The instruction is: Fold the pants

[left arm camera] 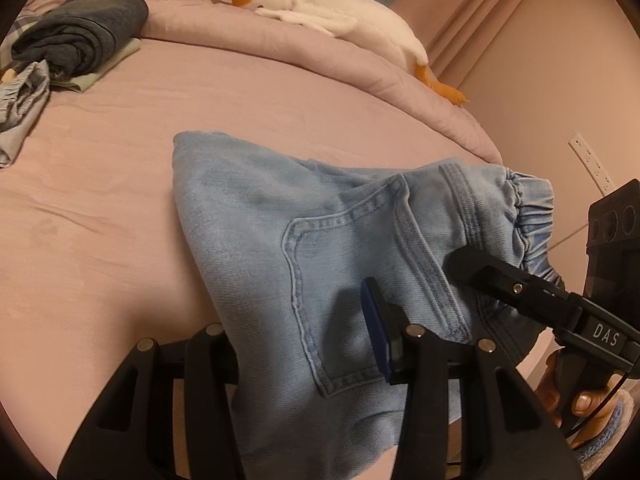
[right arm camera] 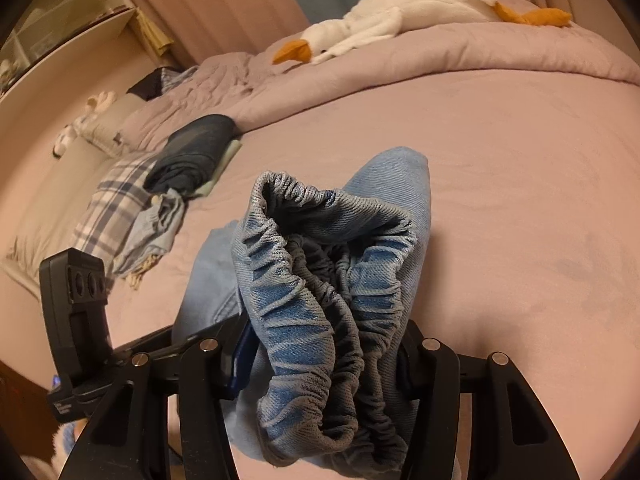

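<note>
Two tongs gripping light-blue pants [left arm camera: 280, 248] lifted over a pink bed [left arm camera: 120, 220], left tongs [left arm camera: 304, 344] clamped on denim at 6 o'clock, plush goose [left arm camera: 320, 12] at 12; right view, right tongs [right arm camera: 320, 360] pinching bunched elastic waistband [right arm camera: 320, 272], folded dark clothes [right arm camera: 196, 152] at 10 o'clock.

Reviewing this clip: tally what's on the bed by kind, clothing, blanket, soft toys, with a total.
Light blue jeans, held in both grippers: 1
Dark folded garment: 1
Pale green folded garment under it: 1
Grey-blue crumpled garment: 1
Plaid blanket: 1
White goose plush: 1
Total: 6
</note>
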`<state>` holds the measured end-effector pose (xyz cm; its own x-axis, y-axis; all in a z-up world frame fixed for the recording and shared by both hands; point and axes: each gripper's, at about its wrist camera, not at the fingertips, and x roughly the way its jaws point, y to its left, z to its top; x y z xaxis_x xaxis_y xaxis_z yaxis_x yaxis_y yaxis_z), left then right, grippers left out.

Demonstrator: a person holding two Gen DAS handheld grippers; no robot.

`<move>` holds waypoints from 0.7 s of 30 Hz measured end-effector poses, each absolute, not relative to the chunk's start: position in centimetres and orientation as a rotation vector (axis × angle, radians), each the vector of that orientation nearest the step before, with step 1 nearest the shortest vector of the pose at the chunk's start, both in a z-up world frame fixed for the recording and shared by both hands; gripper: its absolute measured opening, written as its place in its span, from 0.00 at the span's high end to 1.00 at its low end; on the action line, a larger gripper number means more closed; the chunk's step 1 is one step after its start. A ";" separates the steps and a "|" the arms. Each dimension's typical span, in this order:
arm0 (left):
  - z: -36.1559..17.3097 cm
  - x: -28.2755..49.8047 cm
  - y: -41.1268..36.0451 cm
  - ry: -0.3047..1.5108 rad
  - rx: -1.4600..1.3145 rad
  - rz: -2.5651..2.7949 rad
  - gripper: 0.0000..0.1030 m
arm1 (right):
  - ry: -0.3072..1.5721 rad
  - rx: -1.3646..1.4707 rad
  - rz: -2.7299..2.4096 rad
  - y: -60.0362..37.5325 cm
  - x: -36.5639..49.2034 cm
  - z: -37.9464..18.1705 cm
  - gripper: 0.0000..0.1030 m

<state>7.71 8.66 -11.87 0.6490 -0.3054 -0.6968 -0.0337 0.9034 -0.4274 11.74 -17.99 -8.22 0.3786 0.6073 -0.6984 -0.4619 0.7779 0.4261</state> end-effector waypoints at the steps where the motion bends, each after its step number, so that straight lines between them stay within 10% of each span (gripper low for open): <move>1: -11.8 7.7 8.7 0.854 -0.426 -0.156 0.57 | 0.962 0.167 0.695 -17.8 11.7 -8.1 0.45; 21: -9.3 5.7 9.7 0.808 -0.359 -0.095 0.57 | 0.921 0.172 0.788 -16.0 11.0 -6.7 0.45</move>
